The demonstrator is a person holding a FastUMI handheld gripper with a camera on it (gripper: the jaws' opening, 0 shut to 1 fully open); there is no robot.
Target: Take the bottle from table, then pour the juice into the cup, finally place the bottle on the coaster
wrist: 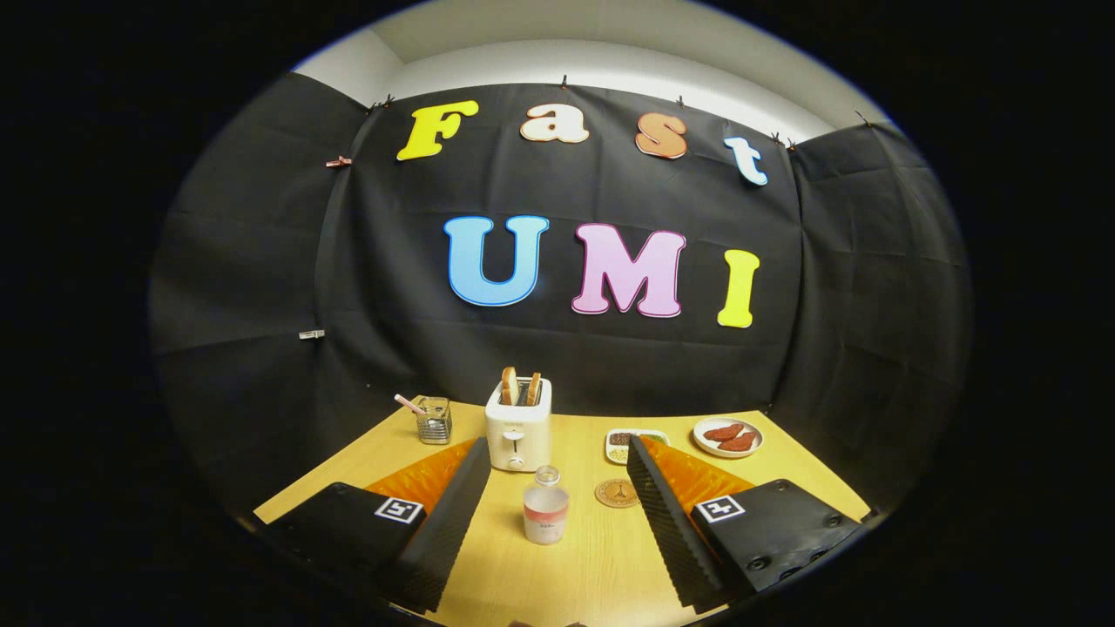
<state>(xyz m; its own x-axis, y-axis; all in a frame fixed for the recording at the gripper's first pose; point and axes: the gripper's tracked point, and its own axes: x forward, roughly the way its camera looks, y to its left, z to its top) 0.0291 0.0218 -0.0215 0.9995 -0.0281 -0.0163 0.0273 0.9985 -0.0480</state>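
— Black cloth backs a yellow worktop (557,566); the gripper (557,461) hangs with its fingers spread wide, holding nothing.

— And the bottle (545,505)?

— Upright between the fingers, touching neither, just near of the toaster (518,427), coaster (617,493) to its right.

— How will it handle?

— Probably light, stiff clear plastic, a bit slippery. I'd squeeze the labelled middle, below the neck, gently.

— The cup (434,420)?

— Far left, beside the toaster.
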